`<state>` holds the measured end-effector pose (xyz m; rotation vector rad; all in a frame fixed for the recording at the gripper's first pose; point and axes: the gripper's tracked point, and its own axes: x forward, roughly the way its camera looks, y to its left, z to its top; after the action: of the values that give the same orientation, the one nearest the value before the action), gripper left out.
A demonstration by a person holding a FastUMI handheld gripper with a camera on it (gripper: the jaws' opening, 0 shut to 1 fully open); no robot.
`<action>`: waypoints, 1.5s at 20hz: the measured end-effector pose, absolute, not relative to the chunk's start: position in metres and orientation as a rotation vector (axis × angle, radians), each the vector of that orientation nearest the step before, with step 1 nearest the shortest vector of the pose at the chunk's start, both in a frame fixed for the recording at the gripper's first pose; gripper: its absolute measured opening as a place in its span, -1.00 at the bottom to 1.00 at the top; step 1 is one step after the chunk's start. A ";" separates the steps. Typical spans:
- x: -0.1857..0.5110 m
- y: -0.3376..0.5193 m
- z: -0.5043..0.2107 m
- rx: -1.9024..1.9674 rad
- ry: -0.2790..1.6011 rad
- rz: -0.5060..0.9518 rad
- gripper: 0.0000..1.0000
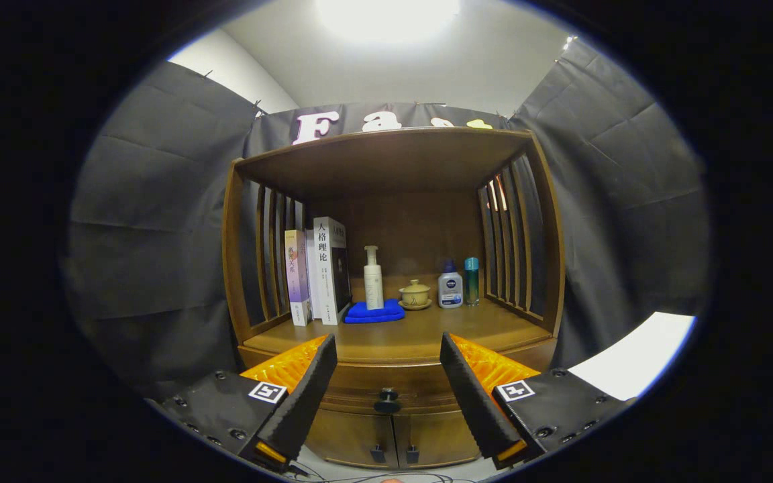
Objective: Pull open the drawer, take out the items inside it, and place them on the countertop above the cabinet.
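Brown wooden drawer (pixel 386 389) closed; small dark round knob (pixel 386 402) at twelve o'clock between spread gripper (pixel 388 352) fingers; approach step; next needs closing on knob.

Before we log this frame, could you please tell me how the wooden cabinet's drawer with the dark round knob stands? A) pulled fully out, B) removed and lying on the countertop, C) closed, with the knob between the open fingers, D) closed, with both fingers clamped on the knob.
C: the wooden drawer front sits flush in the cabinet, and its dark round knob lies untouched in the gap of the open gripper.
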<state>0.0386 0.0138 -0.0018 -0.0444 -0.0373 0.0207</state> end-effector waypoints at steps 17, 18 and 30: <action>0.091 0.020 -0.082 -0.090 0.110 0.026 0.96; 0.093 0.021 -0.087 -0.089 0.115 0.027 0.96; 0.115 0.016 -0.143 -0.078 0.208 0.004 0.96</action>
<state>0.1153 0.0155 -0.1431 -0.0776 0.2081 0.0037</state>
